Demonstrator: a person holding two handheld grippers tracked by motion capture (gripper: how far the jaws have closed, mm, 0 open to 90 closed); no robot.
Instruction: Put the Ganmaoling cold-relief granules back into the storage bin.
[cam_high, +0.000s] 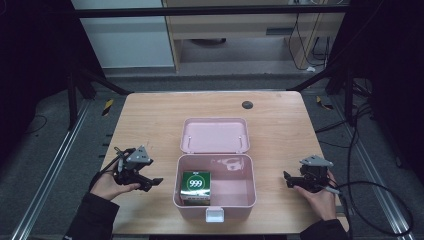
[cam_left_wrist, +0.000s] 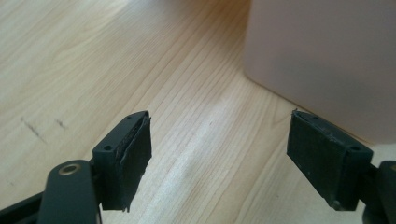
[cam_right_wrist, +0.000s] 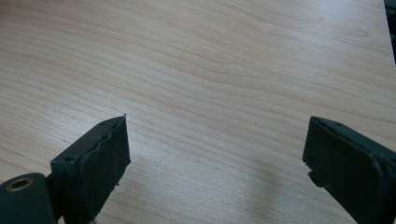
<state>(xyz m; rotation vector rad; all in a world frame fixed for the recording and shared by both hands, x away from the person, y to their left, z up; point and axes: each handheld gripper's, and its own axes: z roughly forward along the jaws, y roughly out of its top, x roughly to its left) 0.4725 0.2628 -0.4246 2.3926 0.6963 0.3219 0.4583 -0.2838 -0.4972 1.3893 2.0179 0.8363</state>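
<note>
A pink plastic box (cam_high: 243, 197) stands open in the middle of the wooden table (cam_high: 150, 115), its lid (cam_high: 215, 135) folded back flat behind it. Inside, at the box's left, lies a green carton (cam_high: 195, 188) marked 999. My left gripper (cam_high: 152, 184) rests low on the table just left of the box, open, with nothing between its pads (cam_left_wrist: 135, 158); the box's pink wall (cam_left_wrist: 322, 60) rises close ahead in the left gripper view. My right gripper (cam_high: 290, 180) lies right of the box, open and empty over bare wood (cam_right_wrist: 210, 93).
A small dark round disc (cam_high: 247, 104) sits near the table's far edge. Cables (cam_high: 380, 200) trail off the table's right side. Black frame bars (cam_high: 90, 80) and dark floor surround the table, with a cabinet (cam_high: 240, 25) beyond.
</note>
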